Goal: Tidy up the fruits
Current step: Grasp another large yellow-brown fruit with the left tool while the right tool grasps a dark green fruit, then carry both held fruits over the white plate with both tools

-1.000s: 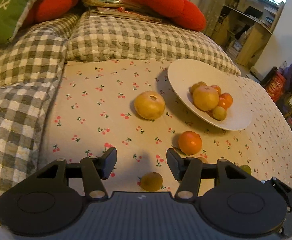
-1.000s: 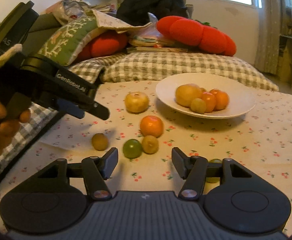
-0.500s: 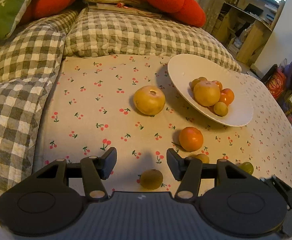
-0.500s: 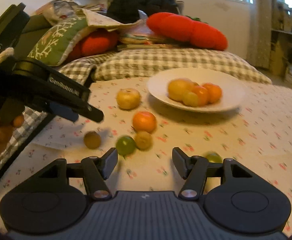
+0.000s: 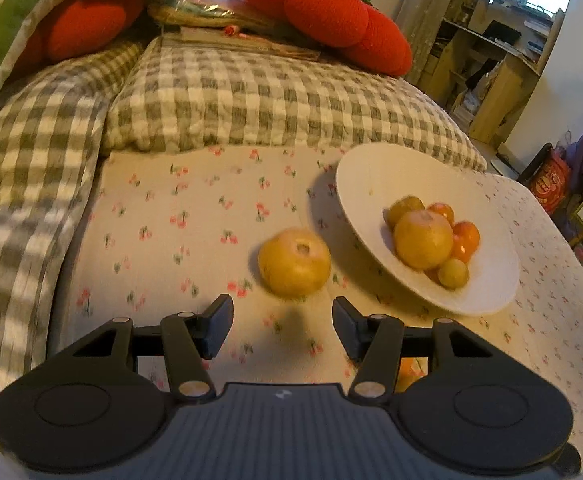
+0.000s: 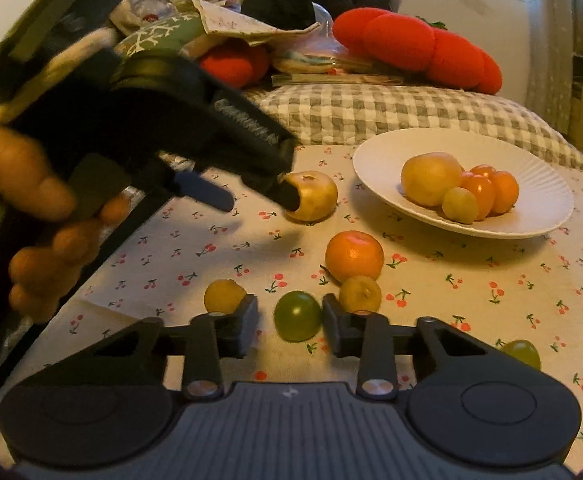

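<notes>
Cherry-print cloth, left gripper jaws apart, right gripper jaws clamped on green fruit, logo blurred.

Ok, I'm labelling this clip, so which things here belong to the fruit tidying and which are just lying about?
Job: white plate, piled fruit, big yellow fruit, orange, green fruit, small yellow fruit.
Lying about: red cushion, checked pillow, wooden shelves.

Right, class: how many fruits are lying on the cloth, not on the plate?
6: big yellow fruit beside the plate; orange; green fruit in front; left small yellow fruit; right small yellow fruit; yellow-green fruit far right. Others may be hidden.
</notes>
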A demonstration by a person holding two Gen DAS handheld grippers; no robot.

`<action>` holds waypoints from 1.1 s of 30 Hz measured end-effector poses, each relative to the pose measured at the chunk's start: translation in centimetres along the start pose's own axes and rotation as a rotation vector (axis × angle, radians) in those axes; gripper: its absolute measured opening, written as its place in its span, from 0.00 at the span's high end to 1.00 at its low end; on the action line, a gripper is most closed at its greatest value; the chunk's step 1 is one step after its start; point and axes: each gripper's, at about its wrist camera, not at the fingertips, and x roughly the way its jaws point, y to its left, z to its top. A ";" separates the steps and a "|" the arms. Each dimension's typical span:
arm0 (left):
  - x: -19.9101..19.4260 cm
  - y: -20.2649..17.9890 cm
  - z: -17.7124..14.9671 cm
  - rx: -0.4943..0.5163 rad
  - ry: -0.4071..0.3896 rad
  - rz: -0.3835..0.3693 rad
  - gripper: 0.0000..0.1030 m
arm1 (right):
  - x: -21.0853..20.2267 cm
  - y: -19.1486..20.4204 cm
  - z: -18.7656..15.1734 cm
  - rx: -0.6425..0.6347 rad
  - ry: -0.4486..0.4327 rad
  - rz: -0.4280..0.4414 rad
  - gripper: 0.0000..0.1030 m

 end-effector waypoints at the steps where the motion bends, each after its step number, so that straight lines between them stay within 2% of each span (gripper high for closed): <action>1: 0.5 -0.1 0.2 0.016 -0.003 0.001 0.46 | 0.0 0.1 0.0 -0.001 -0.003 -0.003 0.77; 4: 2.3 -0.6 0.6 0.080 0.026 0.021 0.46 | -0.3 0.1 -0.2 0.004 -0.009 -0.011 0.77; 9: 4.4 -1.3 1.1 0.108 0.006 0.009 0.46 | -1.3 -0.1 -0.9 0.047 -0.012 -0.002 0.77; 13: 6.3 -2.6 0.9 0.162 0.013 0.048 0.46 | -2.2 1.0 -1.4 0.037 -0.025 -0.013 0.77; 14: 6.4 -2.8 0.8 0.177 0.004 0.059 0.47 | -2.6 1.2 -1.6 0.032 -0.034 -0.025 0.77; 15: 6.5 -2.9 0.7 0.188 -0.007 0.065 0.51 | -3.0 1.5 -1.7 0.032 -0.040 -0.033 0.77; 25: 4.5 -0.3 0.2 0.073 -0.019 0.014 0.53 | -3.9 1.8 -1.4 0.019 -0.060 -0.031 0.77; 29: 2.9 0.7 0.9 0.029 -0.060 -0.019 0.53 | -3.8 1.1 0.1 0.022 -0.087 -0.046 0.77; 33: 1.3 0.7 2.3 0.013 -0.110 -0.093 0.53 | -3.6 -0.1 2.3 0.041 -0.126 -0.069 0.77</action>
